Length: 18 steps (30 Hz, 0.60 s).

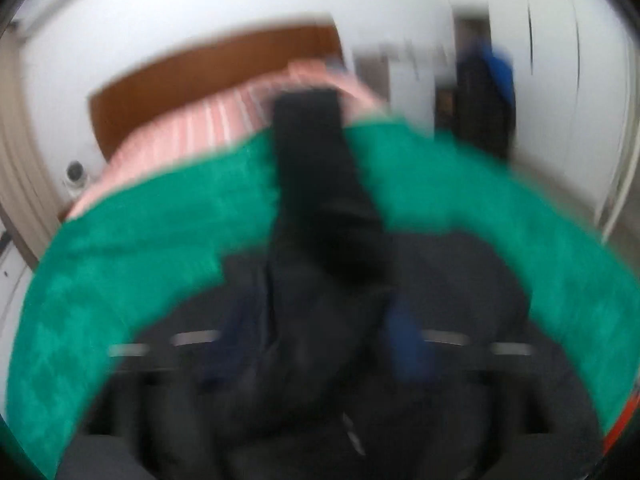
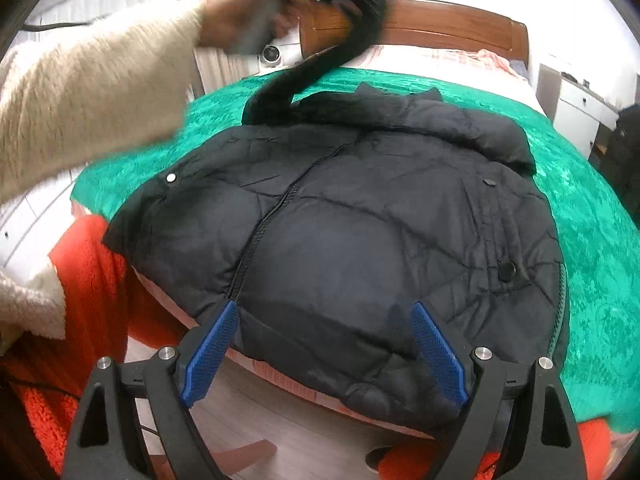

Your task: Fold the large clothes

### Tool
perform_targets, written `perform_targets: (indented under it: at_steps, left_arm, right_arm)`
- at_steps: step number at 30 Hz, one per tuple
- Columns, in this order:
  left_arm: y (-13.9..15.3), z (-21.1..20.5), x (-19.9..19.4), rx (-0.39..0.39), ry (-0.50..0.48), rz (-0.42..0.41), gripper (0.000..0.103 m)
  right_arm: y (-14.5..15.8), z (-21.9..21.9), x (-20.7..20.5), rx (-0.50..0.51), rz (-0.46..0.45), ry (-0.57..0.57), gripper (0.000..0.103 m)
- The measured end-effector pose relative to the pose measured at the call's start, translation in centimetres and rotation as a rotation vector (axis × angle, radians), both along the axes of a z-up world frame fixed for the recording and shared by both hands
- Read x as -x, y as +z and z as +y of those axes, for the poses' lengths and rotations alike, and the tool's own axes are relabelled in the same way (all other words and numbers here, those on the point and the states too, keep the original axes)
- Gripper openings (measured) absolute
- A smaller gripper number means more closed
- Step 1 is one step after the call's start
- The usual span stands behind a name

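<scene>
One black jacket [image 2: 360, 232] just beyond the open right claw [image 2: 324, 344]

A home bedroom: a bed with a wooden headboard [image 2: 456, 20], green bedspread [image 2: 592, 208] and white drawers [image 2: 576, 108] beside it

My right gripper [image 2: 324, 350], black-framed with blue ribbed pads [image 2: 210, 354], points downward with its jaws spread wide and nothing pinched between them, while my left hand [image 2: 244, 20], in a fuzzy cream sleeve [image 2: 92, 104], is raised high, too blurred to read.
</scene>
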<state>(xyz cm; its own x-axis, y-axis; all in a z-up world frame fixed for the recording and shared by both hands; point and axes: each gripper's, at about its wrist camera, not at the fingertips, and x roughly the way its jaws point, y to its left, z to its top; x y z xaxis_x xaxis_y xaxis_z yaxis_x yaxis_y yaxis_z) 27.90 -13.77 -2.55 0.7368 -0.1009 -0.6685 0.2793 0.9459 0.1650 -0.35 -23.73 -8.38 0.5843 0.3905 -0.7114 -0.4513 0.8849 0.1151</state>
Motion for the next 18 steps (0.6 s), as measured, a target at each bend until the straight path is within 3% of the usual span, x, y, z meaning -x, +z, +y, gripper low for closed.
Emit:
perform_targets:
  at_steps: [3,7,12,14,18]
  left_arm:
    - [-6.1,-4.0,4.1,-0.117,-0.133,0.078,0.088]
    - [-8.6,-4.0,8.8,-0.253,-0.203,0.069,0.088]
    - [-6.5,3.2,10.3,-0.124,-0.087,0.115,0.095]
    - [-5.8,6.7,11.2,-0.080,0.002,0.105,0.099]
    - [-5.9,13.6,13.8,-0.016,0.214,0.130,0.099]
  right_arm:
    - [0.2,-0.4,0.3,-0.014,-0.012,-0.008,0.087]
    - [0.1,-1.1,0.0,-0.043,0.000,-0.018,0.087]
    - [-0.1,-1.4,-0.5,-0.060,0.012,-0.025,0.087]
    - [0.1,-1.4,-0.3,-0.057,0.002,-0.026,0.087]
    - [0.1,-1.3,-0.2,-0.059,-0.003,-0.021,0.087]
